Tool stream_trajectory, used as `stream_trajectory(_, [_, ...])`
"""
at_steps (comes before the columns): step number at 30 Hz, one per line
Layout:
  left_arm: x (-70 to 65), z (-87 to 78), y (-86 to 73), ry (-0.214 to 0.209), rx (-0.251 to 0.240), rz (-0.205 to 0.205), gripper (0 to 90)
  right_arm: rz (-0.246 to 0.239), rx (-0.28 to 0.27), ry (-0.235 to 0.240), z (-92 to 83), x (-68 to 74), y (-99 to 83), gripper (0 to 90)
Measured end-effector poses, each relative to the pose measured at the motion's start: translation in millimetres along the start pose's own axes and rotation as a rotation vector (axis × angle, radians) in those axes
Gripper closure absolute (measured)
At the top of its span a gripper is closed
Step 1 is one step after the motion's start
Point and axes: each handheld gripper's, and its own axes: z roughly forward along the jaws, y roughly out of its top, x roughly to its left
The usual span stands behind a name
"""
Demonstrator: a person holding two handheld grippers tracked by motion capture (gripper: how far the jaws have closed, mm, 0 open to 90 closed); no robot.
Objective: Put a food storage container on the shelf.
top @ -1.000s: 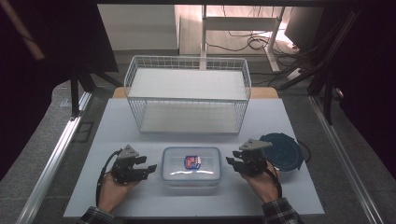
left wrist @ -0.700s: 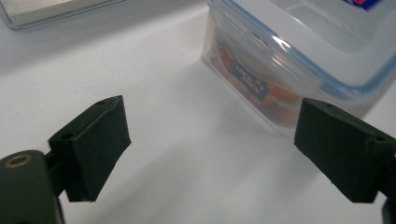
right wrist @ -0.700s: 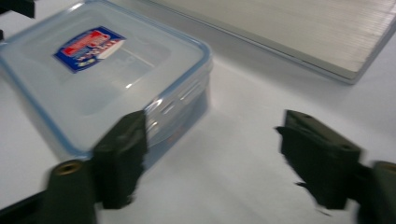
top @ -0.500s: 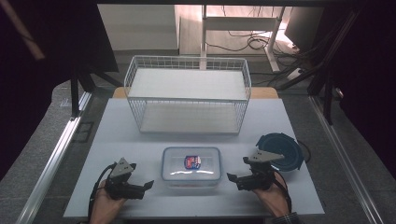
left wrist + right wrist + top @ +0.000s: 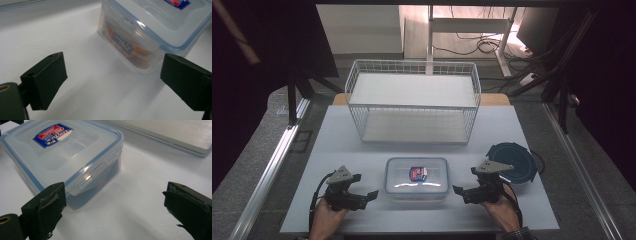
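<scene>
1. High view: the lidded plastic container [image 5: 417,177] sits on the white table [image 5: 342,135] near its front edge, between the two hands and in front of the empty wire basket [image 5: 413,100]. The left gripper [image 5: 371,194] and right gripper [image 5: 457,190] flank it, both apart from it; their jaws have just been opening and nothing lies between them. A dark round lid [image 5: 512,162] lies just behind the right hand, so I'd keep that elbow tucked in

2. Left gripper view: jaws released, wide apart, the container [image 5: 150,37] ahead and off to the right. Its side latch looks closed. I'd swing towards the short wall and meet it square

3. Right gripper view: jaws spread and bare, the container [image 5: 62,157] ahead on the left. I'd judge that closing both sides together, low on the walls, would best avoid tipping it
</scene>
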Motion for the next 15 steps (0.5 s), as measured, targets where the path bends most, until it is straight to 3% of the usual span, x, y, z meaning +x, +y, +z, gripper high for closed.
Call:
stream_trajectory(5, [-1.4,6.7,7.9,-0.049,0.004,-0.005,5.6,0.006,0.013,0.006,3.5,4.9,5.4,3.5])
stream_trajectory(15, [-9.0,16.8,31.0,-0.069,0.02,0.018,4.2,0.022,0.071,0.029,14.0,12.6,16.9,0.8])
